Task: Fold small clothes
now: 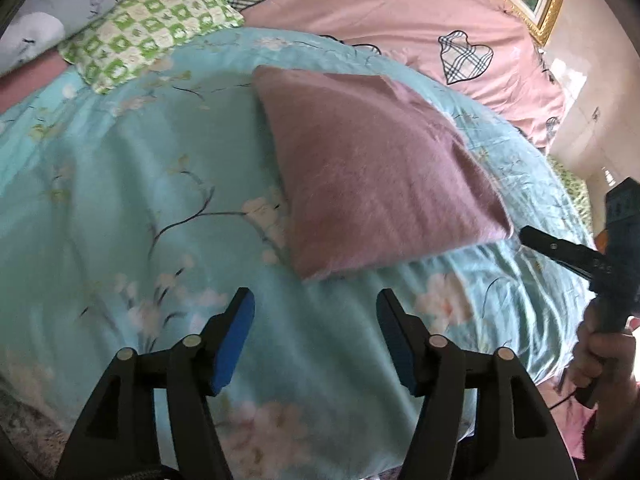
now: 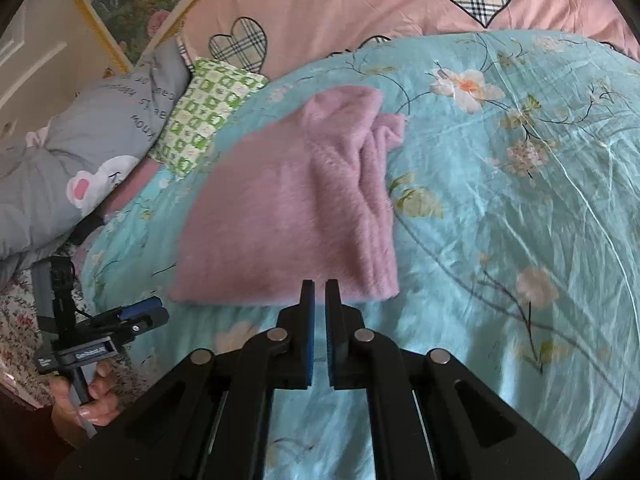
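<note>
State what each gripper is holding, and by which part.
Nothing. The left gripper is open over the quilt; the right gripper is shut and empty, just short of the folded pink garment.

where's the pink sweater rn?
Folded pink sweater lies flat on the teal floral quilt, just ahead of both grippers, right of the green checked pillow.

I see a bed spread with a turquoise floral quilt (image 1: 120,184), and a pink cover with plaid hearts (image 1: 400,4) beyond it. A green checked pillow (image 1: 152,28) lies beside a grey printed cushion (image 2: 80,152). A gold-framed picture (image 2: 132,4) leans against the wall.
</note>
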Demonstrator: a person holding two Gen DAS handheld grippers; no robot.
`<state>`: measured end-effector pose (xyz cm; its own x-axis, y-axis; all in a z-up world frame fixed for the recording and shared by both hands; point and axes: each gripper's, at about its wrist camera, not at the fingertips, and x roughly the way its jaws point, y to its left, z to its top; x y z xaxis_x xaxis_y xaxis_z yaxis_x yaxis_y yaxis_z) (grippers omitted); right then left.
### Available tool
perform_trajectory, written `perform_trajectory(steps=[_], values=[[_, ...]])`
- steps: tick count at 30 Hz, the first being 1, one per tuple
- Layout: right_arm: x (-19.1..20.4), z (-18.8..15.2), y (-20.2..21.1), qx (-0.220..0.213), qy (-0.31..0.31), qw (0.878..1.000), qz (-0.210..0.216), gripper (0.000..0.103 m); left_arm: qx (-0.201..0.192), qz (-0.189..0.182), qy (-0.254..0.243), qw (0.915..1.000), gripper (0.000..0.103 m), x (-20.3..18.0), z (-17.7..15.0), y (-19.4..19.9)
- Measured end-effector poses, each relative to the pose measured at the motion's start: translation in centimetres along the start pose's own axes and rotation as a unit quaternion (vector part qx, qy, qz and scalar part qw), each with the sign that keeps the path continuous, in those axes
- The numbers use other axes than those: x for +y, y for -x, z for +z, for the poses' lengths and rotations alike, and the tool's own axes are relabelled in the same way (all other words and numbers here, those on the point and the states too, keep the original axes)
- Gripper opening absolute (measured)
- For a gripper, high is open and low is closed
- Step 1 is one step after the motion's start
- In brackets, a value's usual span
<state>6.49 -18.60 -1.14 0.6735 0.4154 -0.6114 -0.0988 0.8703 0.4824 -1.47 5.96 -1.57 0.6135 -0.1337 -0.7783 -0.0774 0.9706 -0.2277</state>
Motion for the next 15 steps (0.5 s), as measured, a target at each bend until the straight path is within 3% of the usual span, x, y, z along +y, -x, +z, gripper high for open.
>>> perform_trajectory(steps=[5, 9, 15], values=[[1.4, -2.0, 0.3, 0.009, 0.014, 1.0, 0.01, 0.006, -0.012, 0.027, -0.016, 0.9994, 0.069, -0.7, -2.2, 1.5], [2.5, -3.5, 0.1, 0.019, 0.033, 0.999, 0.008, 0.006, -0.017, 0.032, -0.029, 0.9989, 0.077, -1.5, -3.1, 1.9], [3.4, -3.9, 0.3, 0.016, 0.043, 0.999, 0.012, 0.006, -0.037, 0.051, -0.057, 0.9964, 0.083, -2.2, -3.8, 3.1]])
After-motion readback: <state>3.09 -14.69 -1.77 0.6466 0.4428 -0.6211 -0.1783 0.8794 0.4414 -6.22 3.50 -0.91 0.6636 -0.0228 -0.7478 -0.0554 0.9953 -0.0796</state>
